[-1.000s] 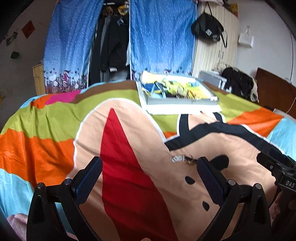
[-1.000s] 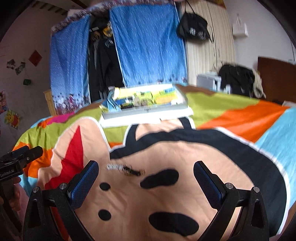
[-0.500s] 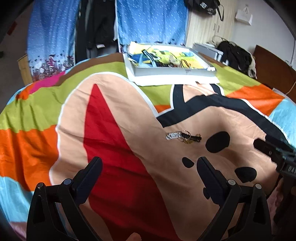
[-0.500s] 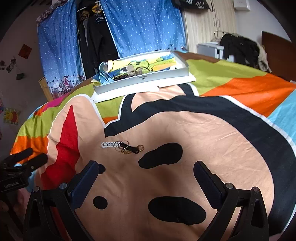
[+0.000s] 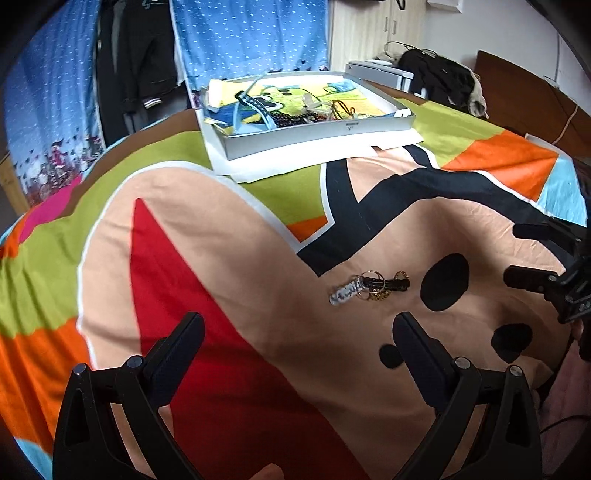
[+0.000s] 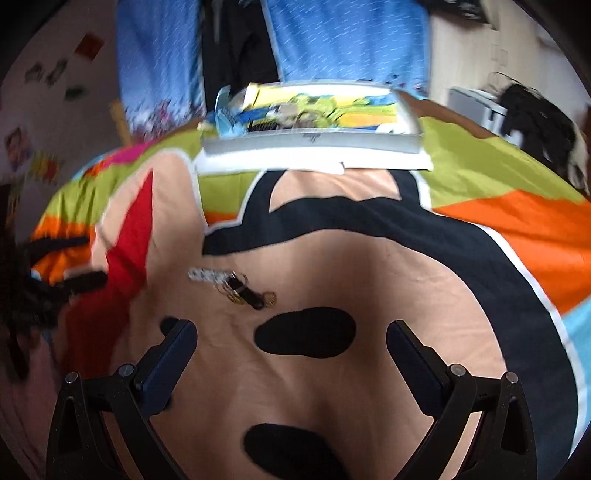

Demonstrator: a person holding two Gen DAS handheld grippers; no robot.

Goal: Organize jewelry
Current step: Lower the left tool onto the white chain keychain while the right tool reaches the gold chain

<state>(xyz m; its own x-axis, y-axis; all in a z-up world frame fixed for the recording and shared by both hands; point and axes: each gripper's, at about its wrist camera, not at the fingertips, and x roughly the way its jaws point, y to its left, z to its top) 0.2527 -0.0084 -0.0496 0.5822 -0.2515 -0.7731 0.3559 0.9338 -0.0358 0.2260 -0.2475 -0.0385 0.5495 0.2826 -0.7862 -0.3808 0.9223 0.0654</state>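
Left gripper (image 5: 297, 330): jaws spread wide, nothing between them; it hovers above the bedspread, over the red patch and the tan area.
Right gripper (image 6: 291, 338): jaws spread wide as well, holding nothing; it hangs above the tan part of the print, with a black oval marking between and just ahead of its fingertips.
Jewelry pile (image 5: 369, 287): a small tangle lying on the bedspread, ahead of the left gripper and a little to the right of its right finger; from the right wrist view the same pile (image 6: 232, 286) sits ahead and to the left, just beyond the left fingertip.
Pile contents: a pale beaded or studded strip at one end, thin rings in the middle, a short black piece and a bit of gold chain at the other end; finer detail is too small to tell.
Box (image 5: 317, 129): a shallow grey-white tray far ahead of both grippers, resting on a white sheet; inside are a blue strap, dark beads and other small items on a colourful lining.
Bedspread (image 5: 177, 240): bright cartoon print in tan, red, black, green and orange, covering the bed under both grippers.
Other gripper in view: the right gripper's fingers show at the right edge of the left wrist view, near the pile but apart from it.
Background: blue curtains (image 5: 251, 33) and dark clothes hang beyond the box.
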